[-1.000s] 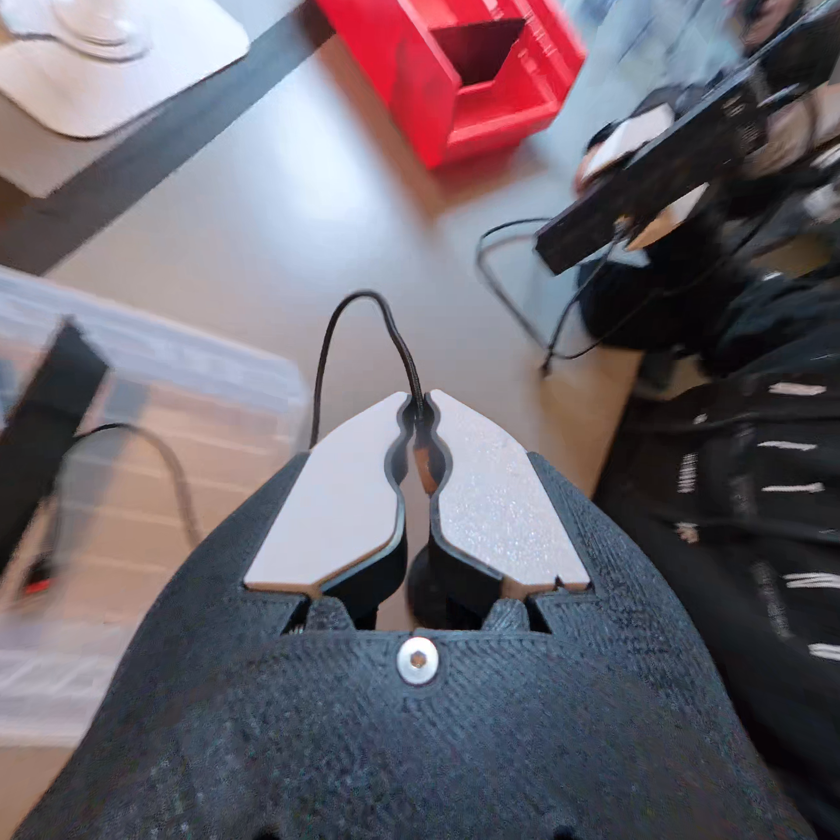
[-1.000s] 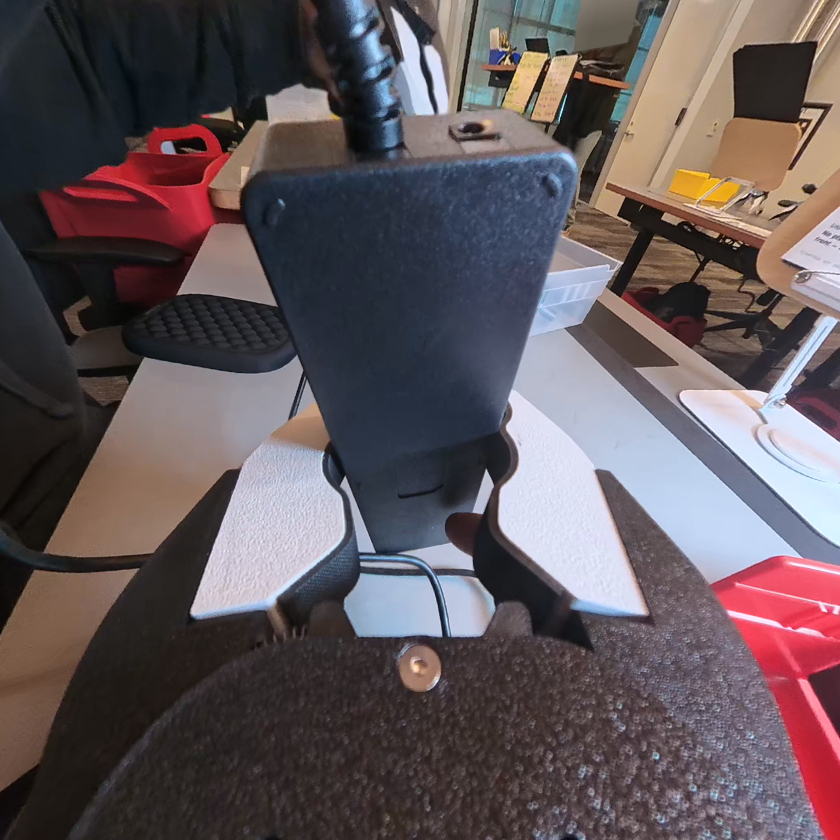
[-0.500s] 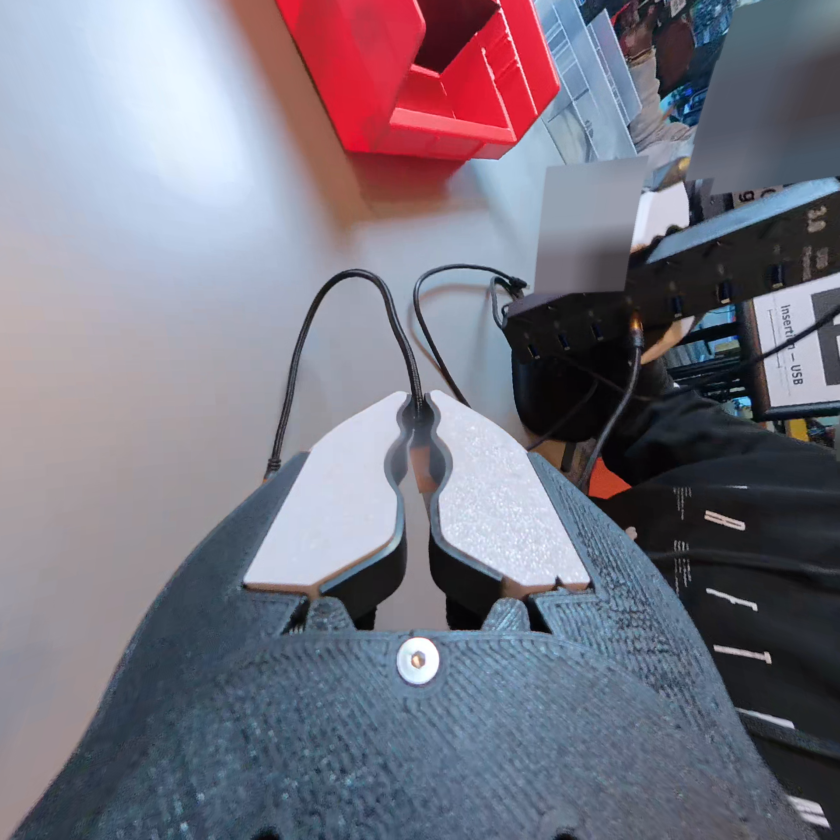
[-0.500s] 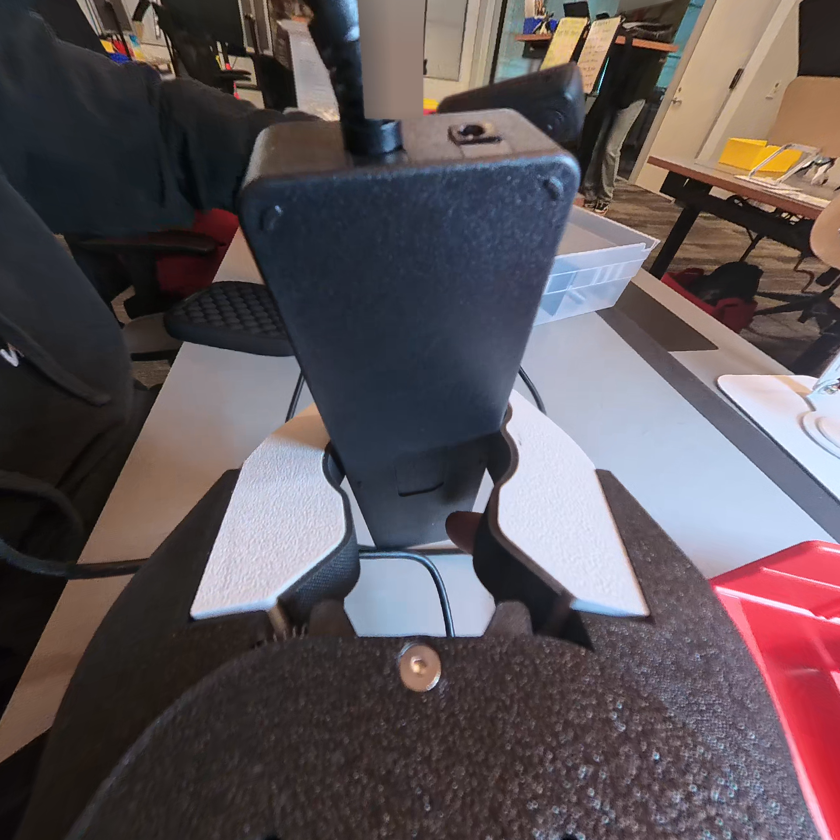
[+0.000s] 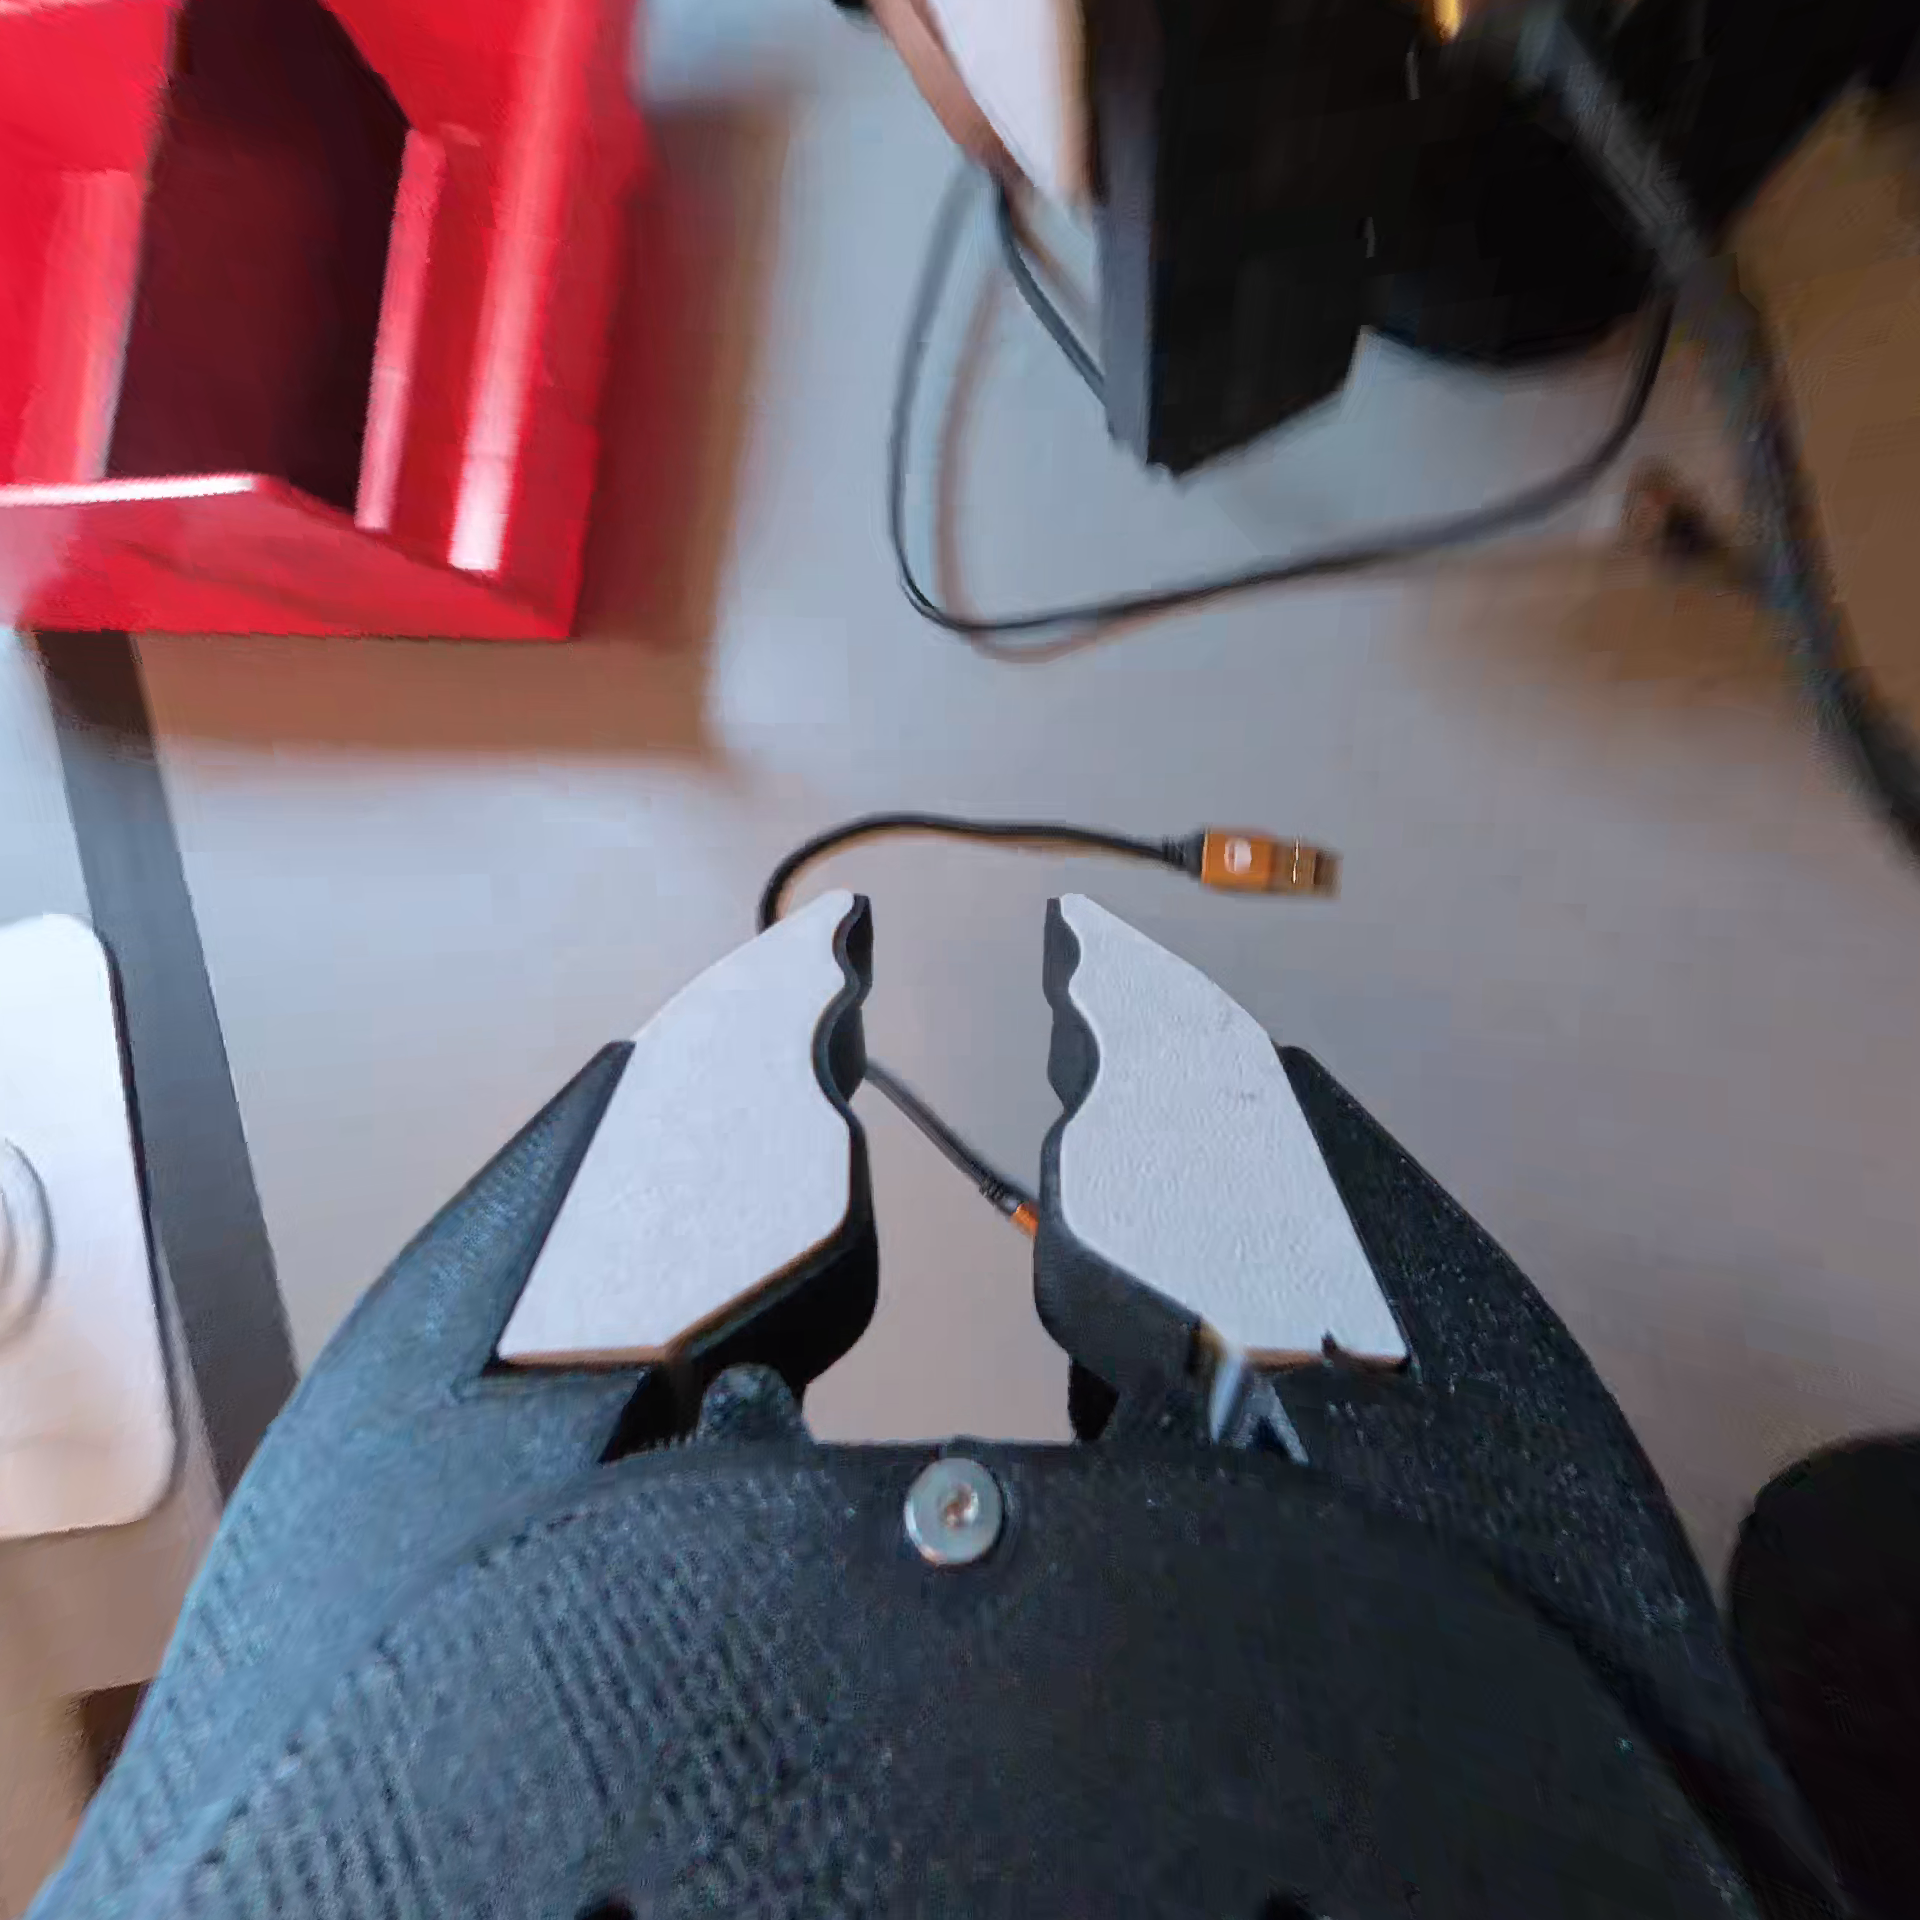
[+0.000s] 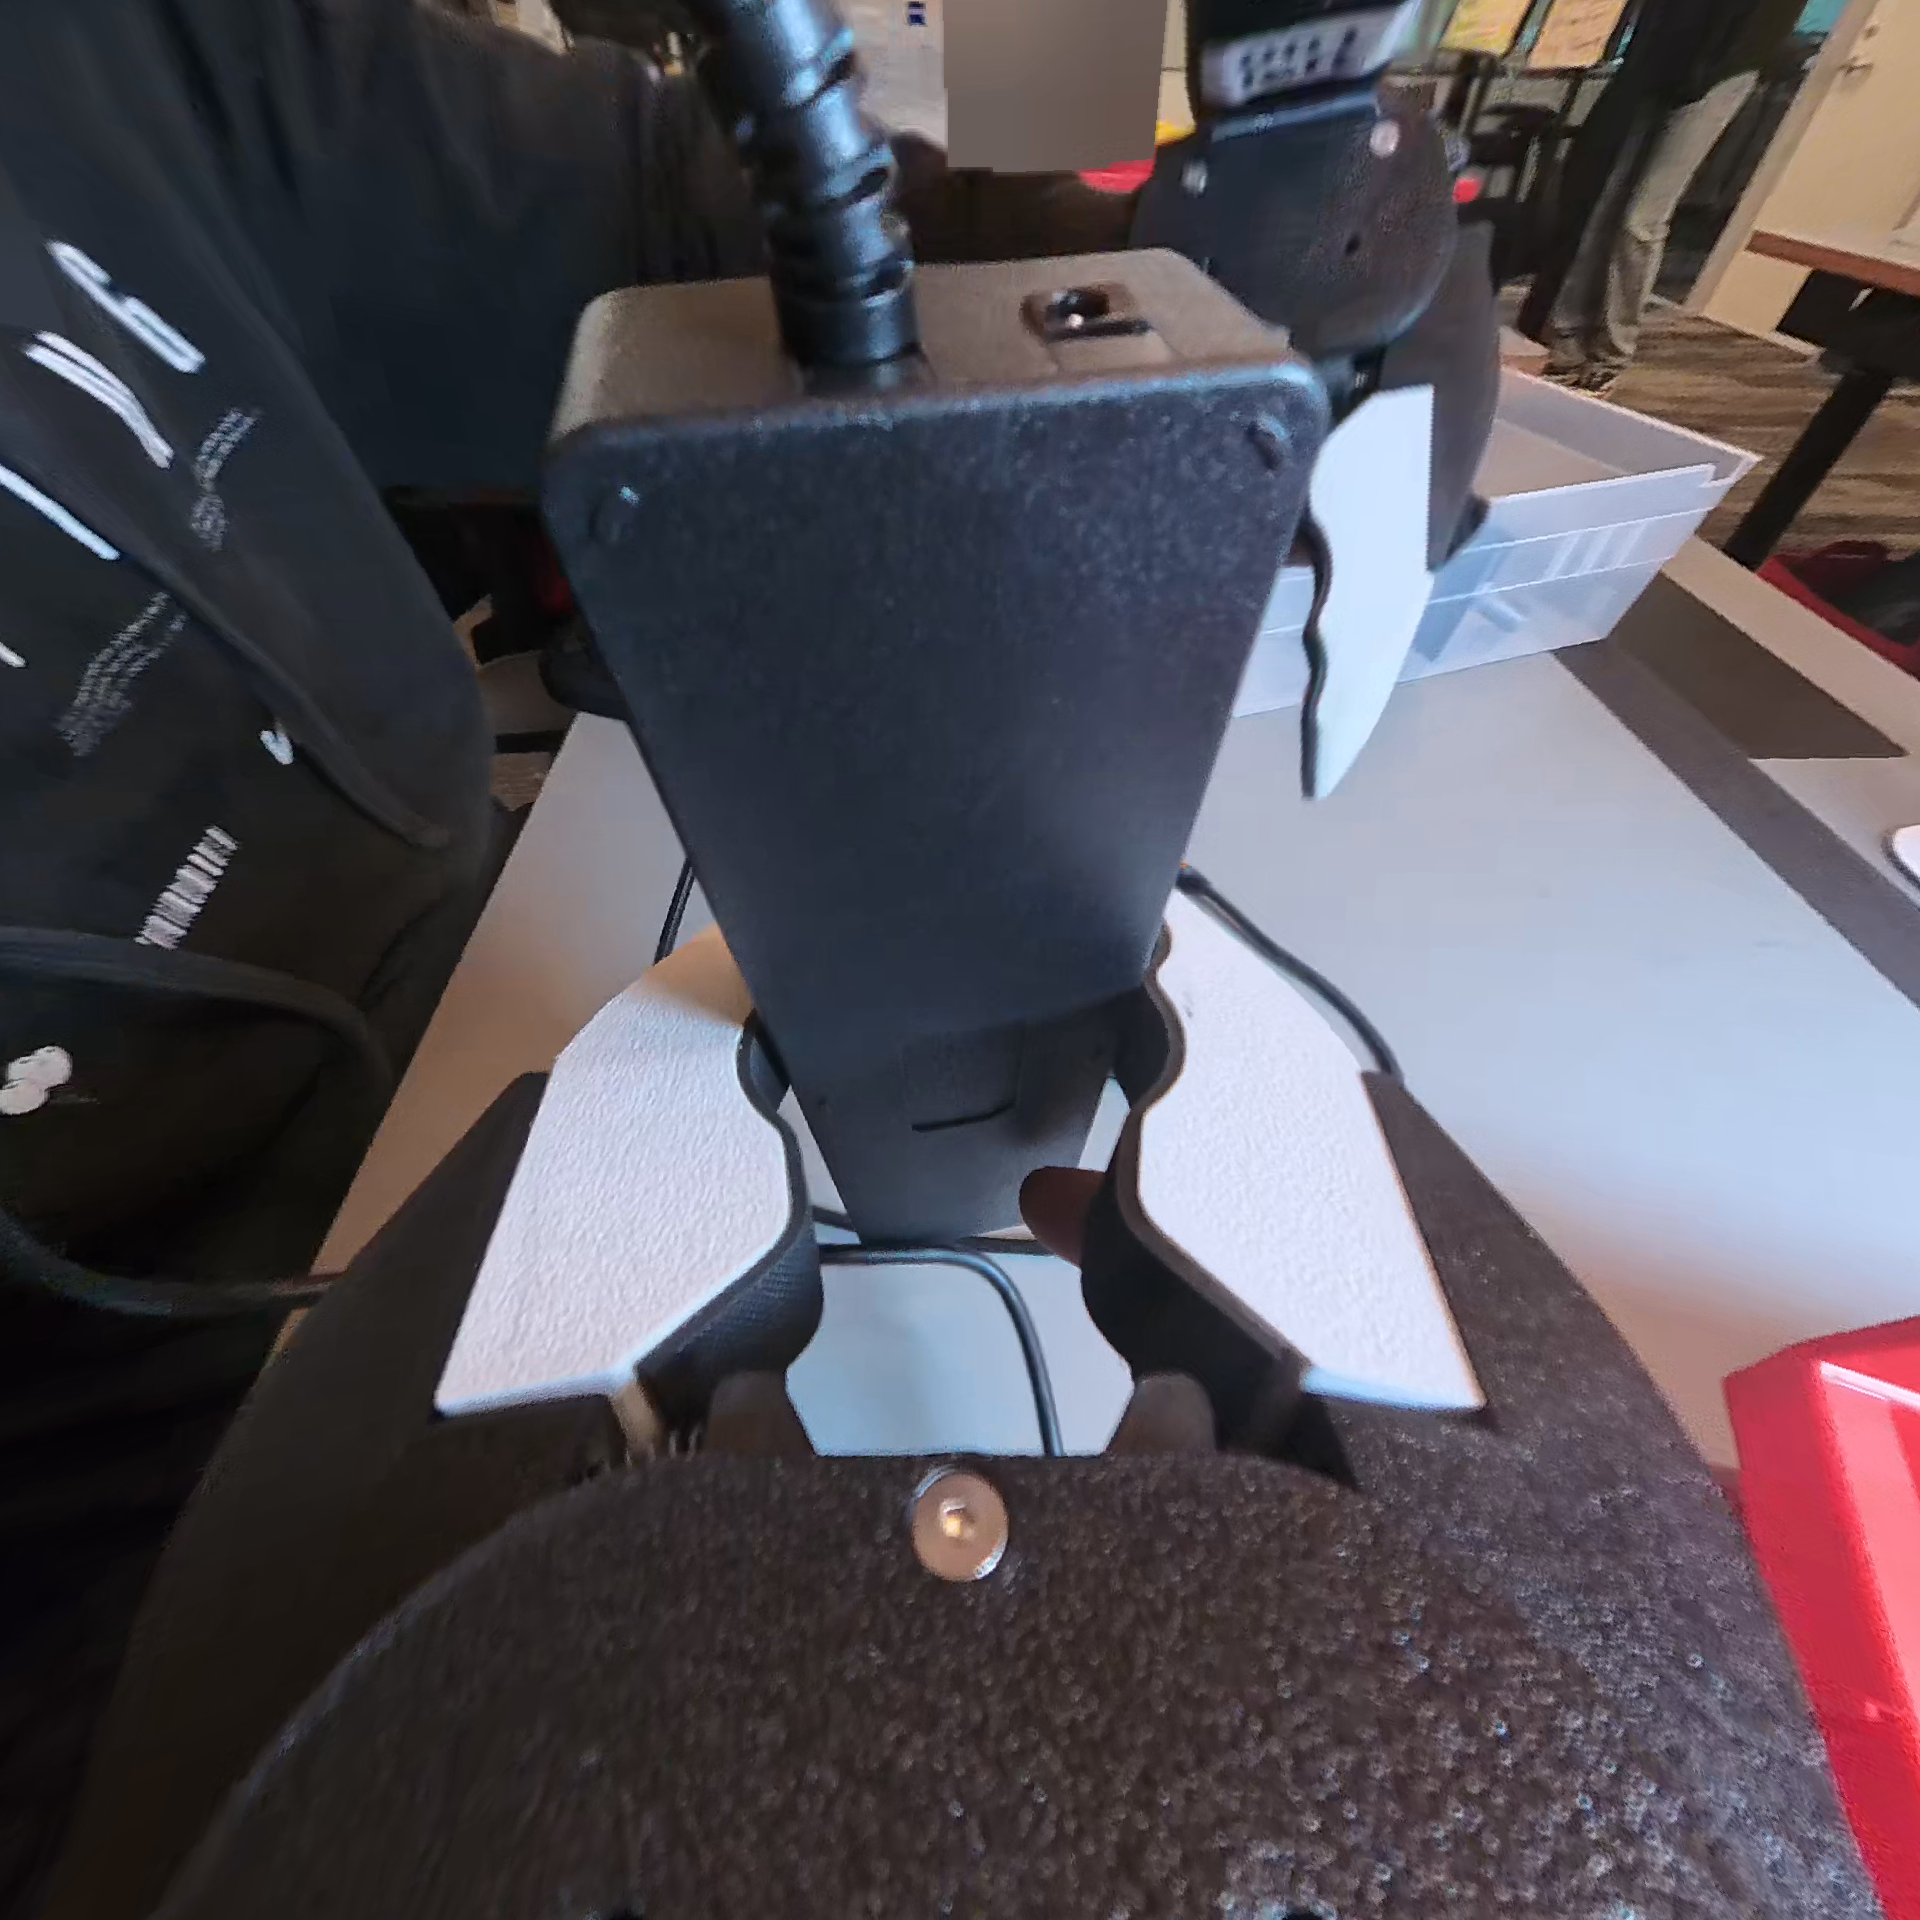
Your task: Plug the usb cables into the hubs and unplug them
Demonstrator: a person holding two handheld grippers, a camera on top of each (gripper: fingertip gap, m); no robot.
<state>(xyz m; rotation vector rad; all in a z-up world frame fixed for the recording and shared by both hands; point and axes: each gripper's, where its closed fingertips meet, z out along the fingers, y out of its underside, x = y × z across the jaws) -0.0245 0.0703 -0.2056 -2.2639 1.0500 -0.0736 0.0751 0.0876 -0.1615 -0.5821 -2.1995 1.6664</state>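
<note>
My left gripper [image 5: 956, 920] is open and empty, just above the table. A thin black usb cable [image 5: 935, 1127] runs between its fingers without being gripped. The cable's orange plug [image 5: 1262, 862] lies on the table just ahead to the right. My right gripper [image 6: 945, 997] is shut on the lower end of a black usb hub [image 6: 914, 727] and holds it upright above the table. The hub [image 5: 1226, 260] also shows blurred at the top right of the left wrist view. One left finger [image 6: 1361, 582] shows beside the hub in the right wrist view.
A red bin [image 5: 291, 312] stands at the far left, and it shows in the right wrist view [image 6: 1829, 1558] too. A second black cable [image 5: 1247, 582] loops below the hub. A clear plastic tray [image 6: 1538, 582] sits behind. A white base plate [image 5: 62, 1195] lies left. A person's dark clothing [image 6: 208, 520] is at the table edge.
My left gripper has opened and let go of the usb cable, whose orange plug now lies on the table. The left view has swung round. My right gripper still holds the hub.
</note>
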